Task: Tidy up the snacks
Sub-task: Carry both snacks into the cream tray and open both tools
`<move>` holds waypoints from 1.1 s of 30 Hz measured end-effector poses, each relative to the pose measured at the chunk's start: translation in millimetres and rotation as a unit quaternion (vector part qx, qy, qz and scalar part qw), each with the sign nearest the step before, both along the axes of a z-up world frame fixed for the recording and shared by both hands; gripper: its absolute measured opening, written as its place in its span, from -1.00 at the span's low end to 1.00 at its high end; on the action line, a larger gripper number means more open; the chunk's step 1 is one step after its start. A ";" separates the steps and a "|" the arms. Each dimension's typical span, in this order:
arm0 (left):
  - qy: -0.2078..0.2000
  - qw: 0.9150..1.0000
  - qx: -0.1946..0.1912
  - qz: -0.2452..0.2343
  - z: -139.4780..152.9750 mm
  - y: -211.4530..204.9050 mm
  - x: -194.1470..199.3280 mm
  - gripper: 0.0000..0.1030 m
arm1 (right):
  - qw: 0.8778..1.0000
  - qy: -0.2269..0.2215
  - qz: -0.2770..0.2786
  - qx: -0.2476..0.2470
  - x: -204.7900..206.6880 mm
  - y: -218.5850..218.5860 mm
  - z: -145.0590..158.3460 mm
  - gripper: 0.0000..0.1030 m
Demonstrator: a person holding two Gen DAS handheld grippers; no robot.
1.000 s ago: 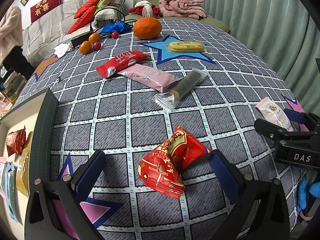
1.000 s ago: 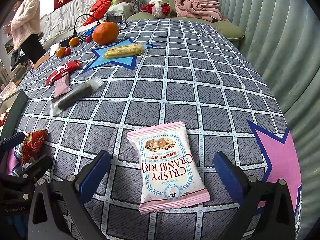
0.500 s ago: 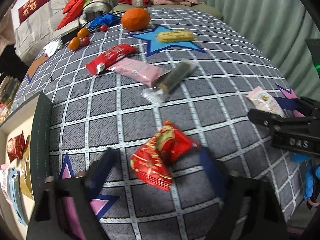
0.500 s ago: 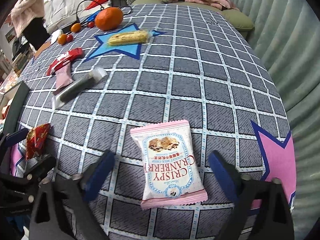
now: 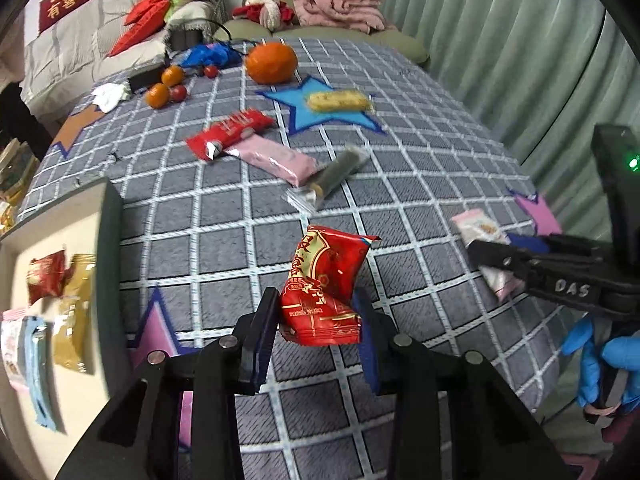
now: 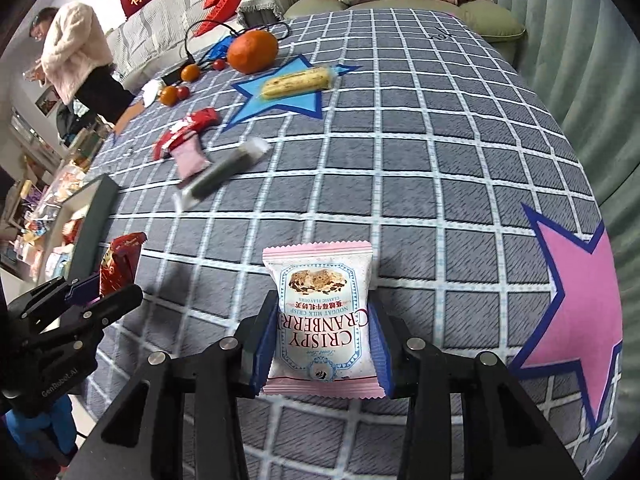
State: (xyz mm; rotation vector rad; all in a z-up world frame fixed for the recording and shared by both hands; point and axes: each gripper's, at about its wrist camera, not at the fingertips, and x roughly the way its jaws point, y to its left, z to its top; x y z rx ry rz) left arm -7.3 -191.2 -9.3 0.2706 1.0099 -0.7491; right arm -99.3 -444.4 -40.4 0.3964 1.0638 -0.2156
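Observation:
A red snack packet (image 5: 328, 272) stands tilted up off the checked cloth, between the blue pads of my left gripper (image 5: 316, 300). The jaws are closing and press on the packet's lower half. A pink-and-white cranberry nougat packet (image 6: 320, 280) sits between the pads of my right gripper (image 6: 320, 312), whose jaws are also closing on its sides. At the left lies a dark-rimmed box (image 5: 108, 240) with several packets in it. From the left wrist view, the right gripper (image 5: 496, 248) shows at the right edge with the pink packet (image 5: 476, 228).
Farther back on the table lie a red bar (image 5: 228, 134), a pink bar (image 5: 276, 160), a dark bar (image 5: 336, 172), a yellow bar (image 5: 340, 101), a large orange (image 5: 272, 62) and small fruits (image 5: 160, 94). A person (image 6: 76, 52) stands at the far left.
Both grippers have gone from wide open to closed in on their packets. The red packet and the cranberry packet have each tipped up off the cloth, and both hands have risen slightly.

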 end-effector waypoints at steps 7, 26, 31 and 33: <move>-0.026 0.999 -0.029 0.027 36.0 34.3 4.2 -0.23 | 0.999 -0.021 0.035 -0.003 15.4 40.7 24.4 -0.17; -0.026 0.987 -0.006 0.160 33.1 208.7 27.0 -0.22 | 0.973 -0.042 0.226 0.024 96.6 239.1 55.9 -0.17; -0.005 0.982 -0.002 0.187 14.9 235.0 29.4 -0.22 | 0.962 -0.021 0.273 0.015 106.8 293.1 44.3 -0.17; -0.001 0.982 -0.002 0.190 11.3 239.4 29.0 -0.22 | 0.959 -0.015 0.282 0.011 106.2 302.3 40.4 -0.17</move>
